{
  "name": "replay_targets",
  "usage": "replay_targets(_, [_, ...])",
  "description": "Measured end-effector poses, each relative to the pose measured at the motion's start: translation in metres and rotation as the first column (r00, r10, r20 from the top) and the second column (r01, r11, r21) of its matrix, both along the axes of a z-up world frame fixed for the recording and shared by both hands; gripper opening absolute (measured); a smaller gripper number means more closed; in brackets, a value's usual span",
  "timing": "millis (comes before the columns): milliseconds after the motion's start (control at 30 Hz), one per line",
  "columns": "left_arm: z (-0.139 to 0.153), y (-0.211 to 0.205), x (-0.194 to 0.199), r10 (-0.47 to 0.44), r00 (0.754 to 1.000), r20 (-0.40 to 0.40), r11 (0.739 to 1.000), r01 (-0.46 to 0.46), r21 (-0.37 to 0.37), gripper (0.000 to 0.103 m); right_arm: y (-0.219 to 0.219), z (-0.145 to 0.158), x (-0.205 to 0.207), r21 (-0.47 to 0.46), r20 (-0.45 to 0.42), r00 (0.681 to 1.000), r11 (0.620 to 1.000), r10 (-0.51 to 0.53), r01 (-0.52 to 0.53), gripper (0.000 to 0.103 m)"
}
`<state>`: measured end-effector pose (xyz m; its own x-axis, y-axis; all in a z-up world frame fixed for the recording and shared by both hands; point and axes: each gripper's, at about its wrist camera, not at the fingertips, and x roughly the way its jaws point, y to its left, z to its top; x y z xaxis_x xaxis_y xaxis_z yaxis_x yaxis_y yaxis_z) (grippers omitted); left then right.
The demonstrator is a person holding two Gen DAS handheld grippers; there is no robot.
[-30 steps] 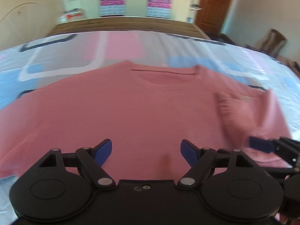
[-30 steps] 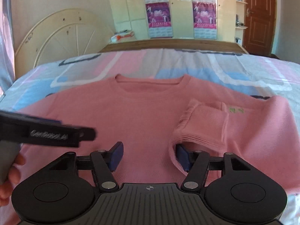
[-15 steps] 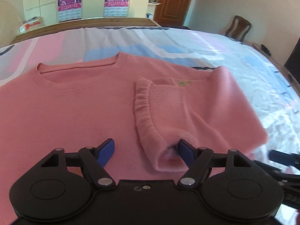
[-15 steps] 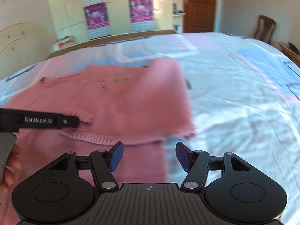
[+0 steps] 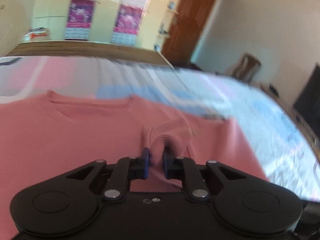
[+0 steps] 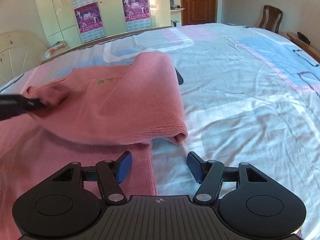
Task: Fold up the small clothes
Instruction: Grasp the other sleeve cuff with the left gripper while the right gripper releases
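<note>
Vs a sec ago: left tool (image 5: 154,161) had its blue pads wide apart over the flat chest of the sweater (image 5: 70,140); now jaws closing, pads clenched on a bunched ridge of the folded-in sleeve cuff (image 5: 160,142), fabric between them. Left view is blurred and has swung, door and chair now upper right of frame. Right tool (image 6: 159,167) same half-open gap as before, nothing in it, but its view shifted from the sweater's middle to its edge: left pad over the hem strip at lower centre, right pad over bare bed sheet (image 6: 240,100). In the right view the left tool (image 6: 43,105) shows as a blurred dark bar at left edge, biting the sleeve end. Sweater lies flat on the bed, front up; in the left view the neckline points to the top of frame, hem toward the camera, so long axis runs bottom-to-top, body filling lower left and centre. One sleeve (image 6: 140,100) is folded over the body, running from upper centre down to a ribbed cuff-like roll at mid frame in the right view. Look: salmon pink, fine ribbed knit, ribbed collar, small yellow-green mark near the chest.
</note>
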<state>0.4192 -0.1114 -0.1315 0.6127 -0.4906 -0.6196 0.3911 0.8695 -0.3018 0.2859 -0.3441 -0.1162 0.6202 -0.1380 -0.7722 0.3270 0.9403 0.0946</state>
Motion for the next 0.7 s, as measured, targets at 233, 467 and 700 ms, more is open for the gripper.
replay_targets(233, [0.02,0.07,0.0,0.19,0.979,0.067,0.981,-0.188,-0.039,0.01,0.011,-0.004,0.025,-0.032,0.024,1.0,0.999,0.015,-0.014,0.061])
replay_targets(467, [-0.016,0.101,0.001,0.269,0.962,-0.036,0.963,-0.268,0.027,0.009,0.022,-0.006,0.033,-0.07,0.047,0.998,0.997,0.047,-0.043,0.009])
replay_targets(700, [-0.017,0.114,0.0,0.291,0.951,-0.102,0.957,-0.289,0.039,0.04,0.005,-0.003,0.024,-0.005,0.016,0.999,1.0,0.029,-0.029,0.011])
